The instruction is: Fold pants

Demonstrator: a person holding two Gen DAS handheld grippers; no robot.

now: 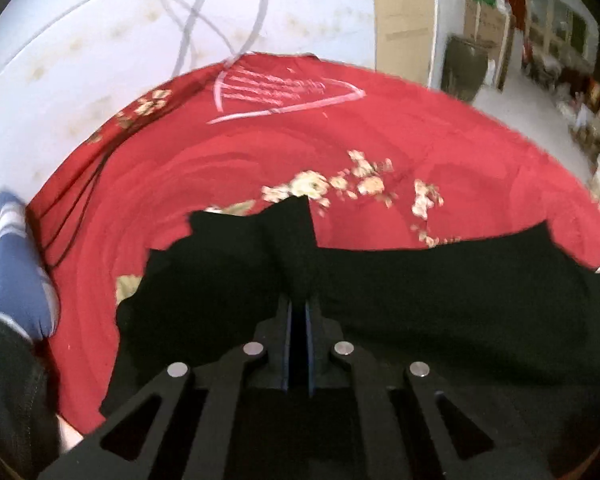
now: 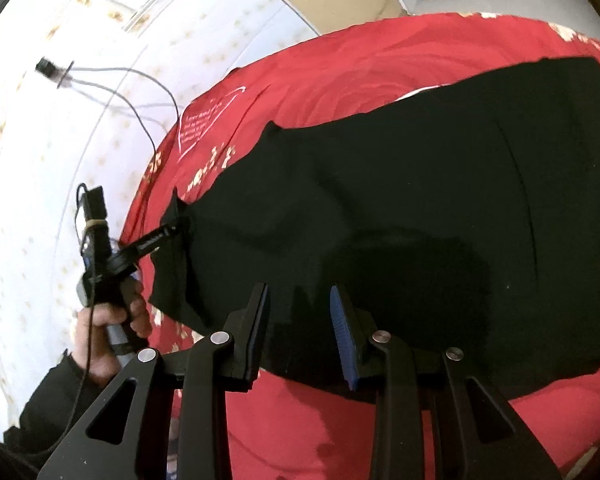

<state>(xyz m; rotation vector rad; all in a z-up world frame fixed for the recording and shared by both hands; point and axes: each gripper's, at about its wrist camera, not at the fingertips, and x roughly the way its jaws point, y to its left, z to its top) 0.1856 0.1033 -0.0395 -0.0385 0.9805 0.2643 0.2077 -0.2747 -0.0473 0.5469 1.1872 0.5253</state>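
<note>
Left tongs [image 1: 299, 280] pinched nearly shut on a raised fold of the black cloth pants [image 2: 400, 200]; right tongs [image 2: 300, 300] part open, empty, just above them on the red flowered blanket [image 1: 220, 184].

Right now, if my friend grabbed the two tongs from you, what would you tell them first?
Left tongs: closed on a pinch of the black pants at their left edge, the cloth standing up from the tips.
Right tongs: open, hanging over the near edge of the pants, gripping nothing.
The pants lie spread across the red flowered blanket.
Done: one edge is gripped. How many folds are already made, I cannot tell.
Left: grip the near edge with the right tongs, then probably carry both edges over to make the fold and smooth it.
</note>
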